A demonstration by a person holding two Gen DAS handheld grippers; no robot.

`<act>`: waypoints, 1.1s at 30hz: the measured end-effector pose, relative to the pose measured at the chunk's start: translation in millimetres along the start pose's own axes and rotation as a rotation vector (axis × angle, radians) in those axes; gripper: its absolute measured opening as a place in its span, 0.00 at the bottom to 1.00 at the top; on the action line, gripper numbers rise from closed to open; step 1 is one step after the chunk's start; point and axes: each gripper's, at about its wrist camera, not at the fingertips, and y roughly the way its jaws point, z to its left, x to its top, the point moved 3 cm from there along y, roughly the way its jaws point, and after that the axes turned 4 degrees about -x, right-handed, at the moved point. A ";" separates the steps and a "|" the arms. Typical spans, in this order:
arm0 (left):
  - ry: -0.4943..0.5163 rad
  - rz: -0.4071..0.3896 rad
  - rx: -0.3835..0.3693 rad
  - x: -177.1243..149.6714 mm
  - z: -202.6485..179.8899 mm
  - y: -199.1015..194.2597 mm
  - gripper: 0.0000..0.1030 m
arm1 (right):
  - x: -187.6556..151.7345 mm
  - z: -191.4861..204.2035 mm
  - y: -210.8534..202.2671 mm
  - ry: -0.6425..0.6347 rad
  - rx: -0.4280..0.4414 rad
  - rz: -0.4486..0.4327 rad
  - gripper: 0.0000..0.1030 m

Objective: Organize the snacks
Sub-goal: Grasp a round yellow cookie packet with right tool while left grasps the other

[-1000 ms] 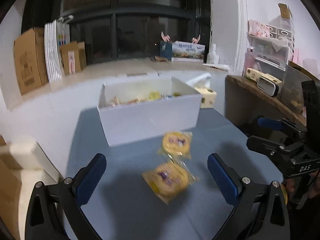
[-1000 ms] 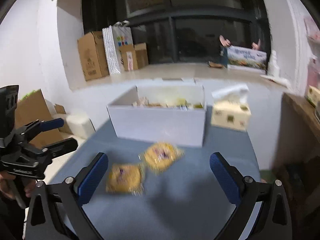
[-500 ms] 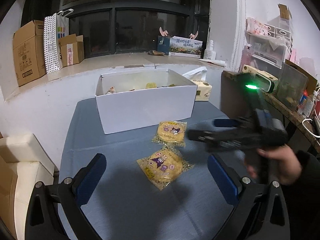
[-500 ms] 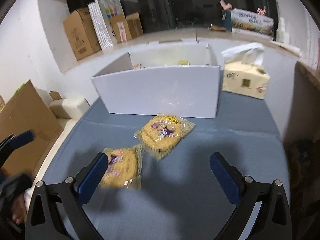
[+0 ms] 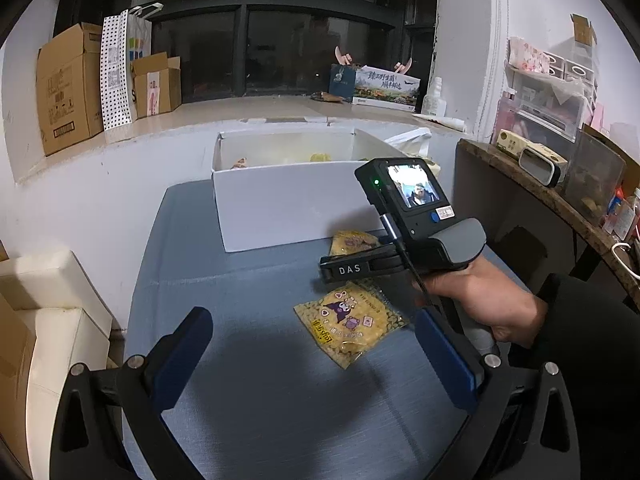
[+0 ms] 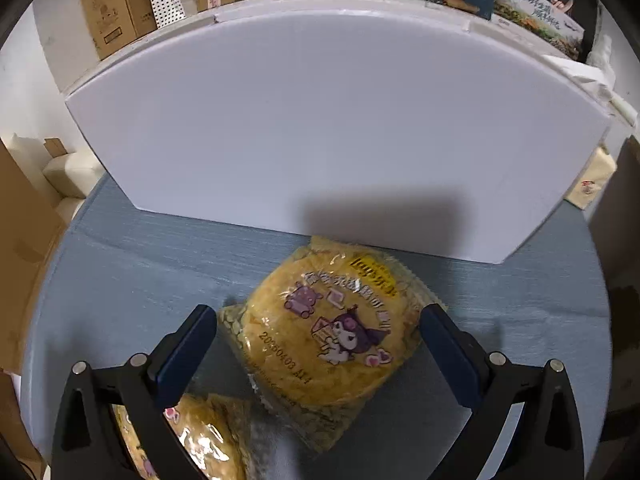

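From the left wrist view, the left hand-held gripper (image 5: pixel 314 354) hangs over the blue-grey counter (image 5: pixel 248 408) with its blue pads spread wide and nothing between them. Ahead of it lies a yellow snack packet (image 5: pixel 349 321) with a purple cartoon print, flat on the counter and well short of the white box (image 5: pixel 288 208). The box stands open-topped at the far side of the counter, with a few wrapped snacks showing above its rim. A second snack packet (image 5: pixel 353 241) lies just beside the box's front wall, partly hidden by the right hand-held gripper (image 5: pixel 346 270), whose small screen faces this camera. A hand (image 5: pixel 484 300) in a dark sleeve grips its handle. Cardboard cartons (image 5: pixel 66 88) stand on the ledge behind. On the right wrist view, the right hand-held gripper (image 6: pixel 318 340) points steeply down at the second snack packet (image 6: pixel 332 340), which sits between the two pads. Its jaws are closing but not yet clamped: the left pad stands clear of the wrapper, and the right pad is at the wrapper's edge, contact uncertain. The packet's far end reaches the foot of the white box (image 6: pixel 336 136). The first snack packet (image 6: pixel 192 440) shows at the lower left, under the left finger.
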 end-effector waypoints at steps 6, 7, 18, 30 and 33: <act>0.031 0.025 -0.015 -2.1 -2.5 8.6 1.00 | -10.3 1.9 -18.6 -0.049 0.041 -0.043 0.78; 0.045 0.033 -0.020 -1.8 -4.0 11.7 1.00 | -13.1 -1.4 -28.7 -0.038 0.061 -0.060 0.78; 0.239 0.169 -0.179 3.3 -24.2 78.2 1.00 | -54.3 -59.8 -159.6 0.054 0.098 -0.303 0.78; 0.410 0.410 -0.331 4.8 -28.1 166.2 1.00 | -100.8 -91.4 -200.9 0.123 0.096 -0.358 0.78; 0.384 0.435 -0.383 5.3 -27.0 170.3 1.00 | -103.3 -91.5 -199.9 0.121 0.101 -0.352 0.78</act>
